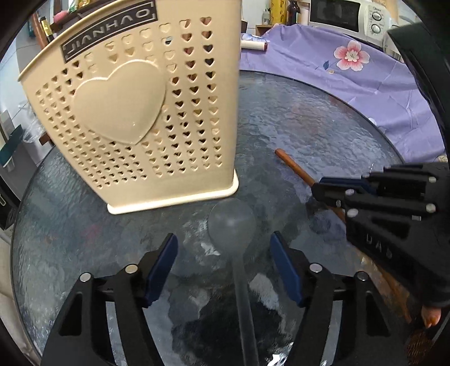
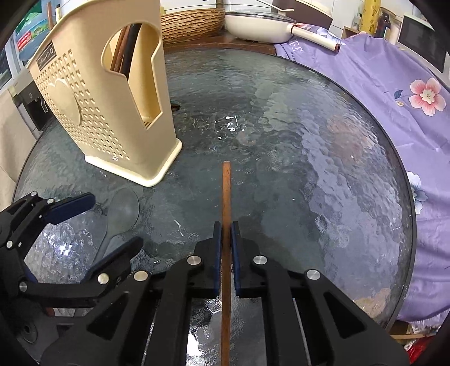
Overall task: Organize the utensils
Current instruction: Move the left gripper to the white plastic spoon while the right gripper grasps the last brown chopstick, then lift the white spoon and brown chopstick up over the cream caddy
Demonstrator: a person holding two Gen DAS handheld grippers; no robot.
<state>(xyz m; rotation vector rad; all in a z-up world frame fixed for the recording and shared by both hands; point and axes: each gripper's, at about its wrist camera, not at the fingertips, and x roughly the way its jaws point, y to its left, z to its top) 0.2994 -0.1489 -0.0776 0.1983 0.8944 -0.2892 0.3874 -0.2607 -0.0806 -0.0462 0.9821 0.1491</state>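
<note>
A clear plastic spoon (image 1: 232,218) lies on the glass tabletop (image 1: 309,118), just in front of a beige utensil holder (image 1: 135,112) with heart-shaped holes. My left gripper (image 1: 224,239) is open and straddles the spoon, its blue pads clear of the spoon on both sides. To the right, my right gripper (image 2: 225,225) is shut on a brown wooden chopstick (image 2: 226,185) that lies along the glass. In the right wrist view the holder (image 2: 112,112) stands at the left with dark sticks (image 2: 123,48) inside, and the left gripper (image 2: 114,221) sits over the spoon (image 2: 123,211).
A purple floral cloth (image 2: 393,98) covers the table's right and far side. A white pan (image 2: 258,25) and a wicker basket (image 2: 191,25) stand behind the table. A microwave (image 1: 346,14) is at the back, and a pale roll (image 1: 254,45) lies on the cloth.
</note>
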